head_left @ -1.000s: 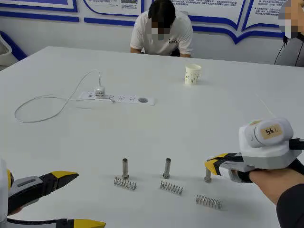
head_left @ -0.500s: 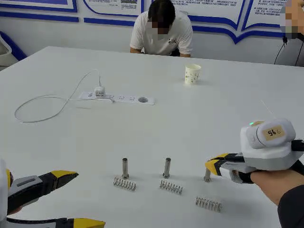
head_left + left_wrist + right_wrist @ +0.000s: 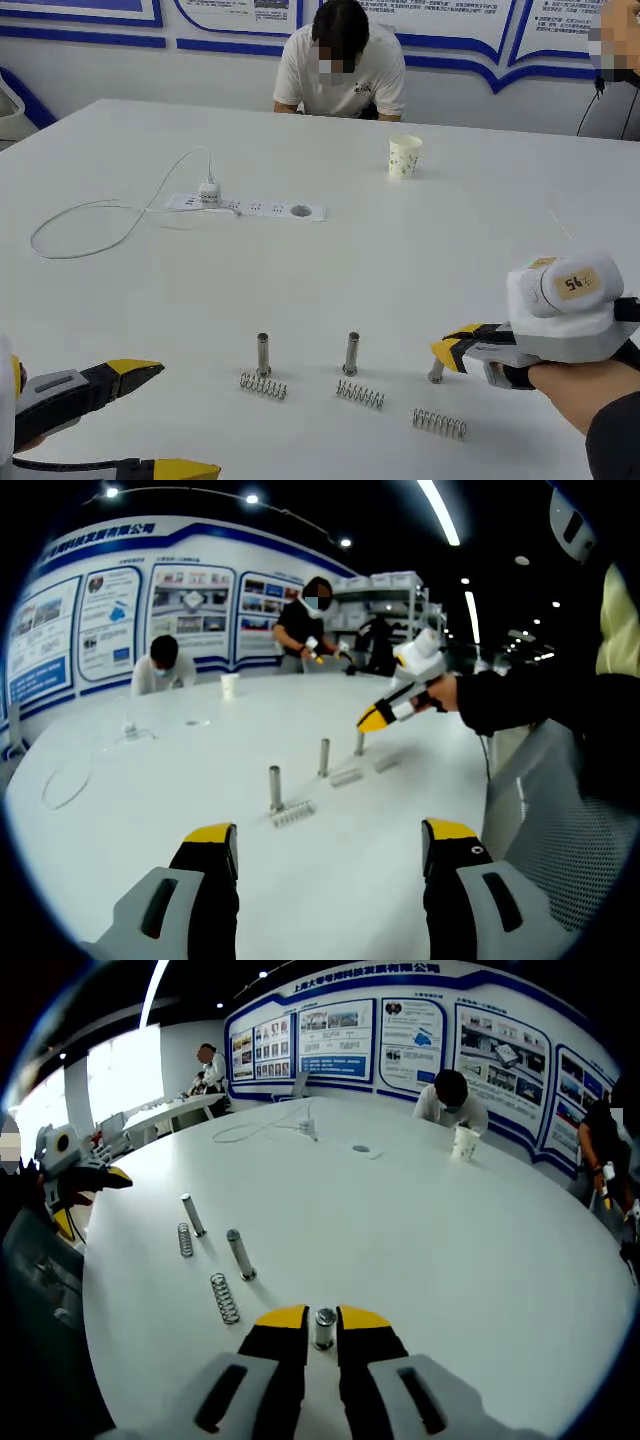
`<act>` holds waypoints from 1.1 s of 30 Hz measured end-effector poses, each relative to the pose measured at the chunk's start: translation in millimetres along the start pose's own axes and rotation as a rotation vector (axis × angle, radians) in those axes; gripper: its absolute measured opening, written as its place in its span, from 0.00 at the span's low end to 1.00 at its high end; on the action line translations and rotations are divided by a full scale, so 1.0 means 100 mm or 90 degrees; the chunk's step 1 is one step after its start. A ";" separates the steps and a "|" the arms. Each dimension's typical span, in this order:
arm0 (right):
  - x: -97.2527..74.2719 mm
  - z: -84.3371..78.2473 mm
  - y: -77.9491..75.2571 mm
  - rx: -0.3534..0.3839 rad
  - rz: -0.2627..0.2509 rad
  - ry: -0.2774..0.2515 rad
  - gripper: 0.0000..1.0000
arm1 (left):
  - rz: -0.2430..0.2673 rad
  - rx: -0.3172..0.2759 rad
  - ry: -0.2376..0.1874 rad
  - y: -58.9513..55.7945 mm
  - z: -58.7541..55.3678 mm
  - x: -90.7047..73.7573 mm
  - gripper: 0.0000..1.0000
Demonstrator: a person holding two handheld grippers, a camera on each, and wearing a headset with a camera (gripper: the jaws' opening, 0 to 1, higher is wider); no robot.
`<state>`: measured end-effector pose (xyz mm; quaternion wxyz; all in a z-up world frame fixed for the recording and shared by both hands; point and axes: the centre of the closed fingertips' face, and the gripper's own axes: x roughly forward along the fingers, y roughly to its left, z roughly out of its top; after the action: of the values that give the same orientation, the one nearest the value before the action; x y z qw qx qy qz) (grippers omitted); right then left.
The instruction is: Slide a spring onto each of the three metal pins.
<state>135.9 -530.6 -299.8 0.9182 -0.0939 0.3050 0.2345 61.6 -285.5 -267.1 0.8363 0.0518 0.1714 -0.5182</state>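
Step in hand: first pin. The right gripper (image 3: 322, 1324) had its jaws pinched on the rightmost pin (image 3: 437, 374), which stood upright on the table (image 3: 420, 250). The left gripper (image 3: 330, 834) hovered low with jaws spread and empty. All three springs lay unthreaded, the nearest spring (image 3: 439, 424) just before that pin. Judged next: the left gripper fetches it and aligns it over the pin top.

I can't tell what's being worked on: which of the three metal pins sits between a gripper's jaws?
The rightmost silver metal pin in the head view: the right gripper has its jaws around it. The left pin and middle pin stand free.
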 end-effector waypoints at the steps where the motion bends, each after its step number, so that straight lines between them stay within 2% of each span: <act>1: 0.00 0.00 0.00 -0.001 0.000 0.000 0.13 | 0.000 0.000 0.000 0.00 0.00 0.00 0.76; 12: -0.07 -0.01 0.00 -0.009 -0.001 -0.007 0.18 | -0.001 0.008 -0.002 -0.01 0.04 0.00 0.76; 26: -0.24 -0.18 0.00 -0.008 0.010 -0.007 0.19 | -0.003 0.008 -0.001 -0.01 0.04 0.00 0.76; 29: -0.27 -0.23 0.03 -0.011 0.017 0.000 0.19 | -0.003 0.007 -0.002 -0.01 0.04 0.00 0.76; 33: -0.29 -0.25 0.17 -0.030 0.048 0.009 0.19 | -0.003 0.006 -0.001 -0.01 0.03 0.00 0.76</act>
<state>94.0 -534.4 -302.5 0.9040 -0.1058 0.3095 0.2752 61.6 -286.7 -263.7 0.8348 0.0551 0.1681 -0.5214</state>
